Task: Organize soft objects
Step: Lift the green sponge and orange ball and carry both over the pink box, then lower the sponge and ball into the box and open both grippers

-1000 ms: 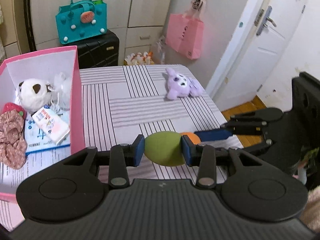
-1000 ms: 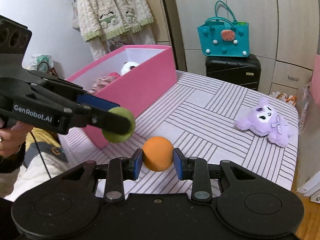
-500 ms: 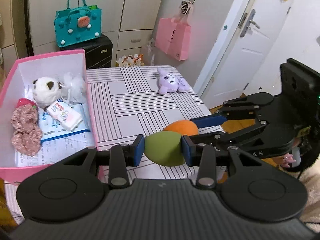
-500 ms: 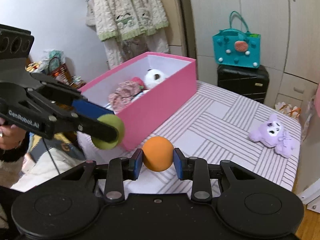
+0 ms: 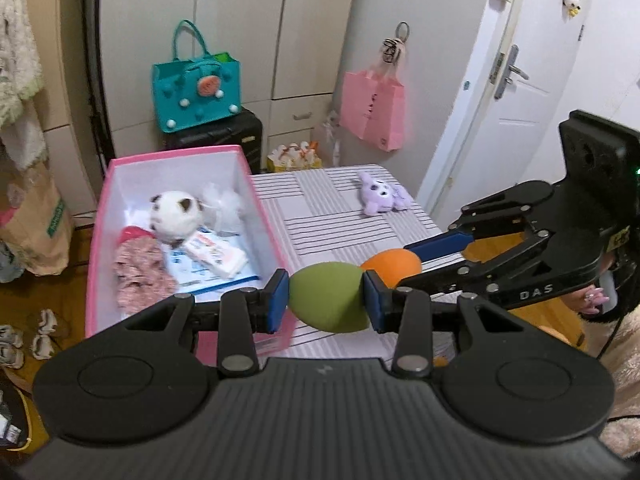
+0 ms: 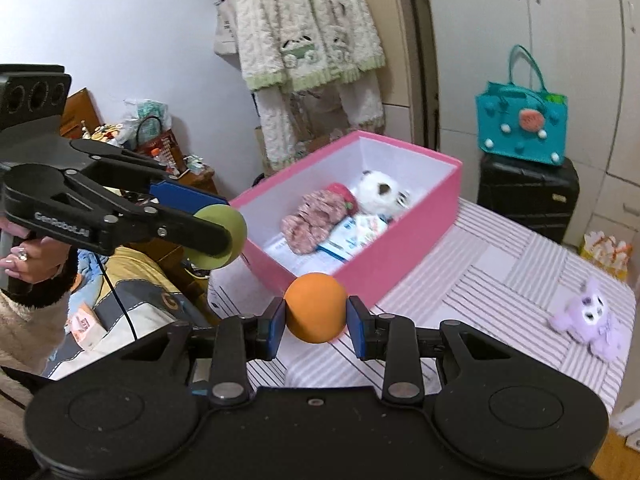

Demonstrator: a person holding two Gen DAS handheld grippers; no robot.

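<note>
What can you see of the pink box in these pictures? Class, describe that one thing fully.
The pink box is an open, lidless rectangular carton, pink outside and white inside, seemingly cardboard. It stands upright along one edge of the striped table. Inside lie a white plush toy, a pink floral cloth, a tissue pack, printed papers and something in clear wrapping. Neither claw touches it.

Beige wardrobe (image 5: 240, 28), white door (image 5: 516, 92), wood floor (image 5: 48, 292), black suitcase (image 6: 528, 196)
</note>
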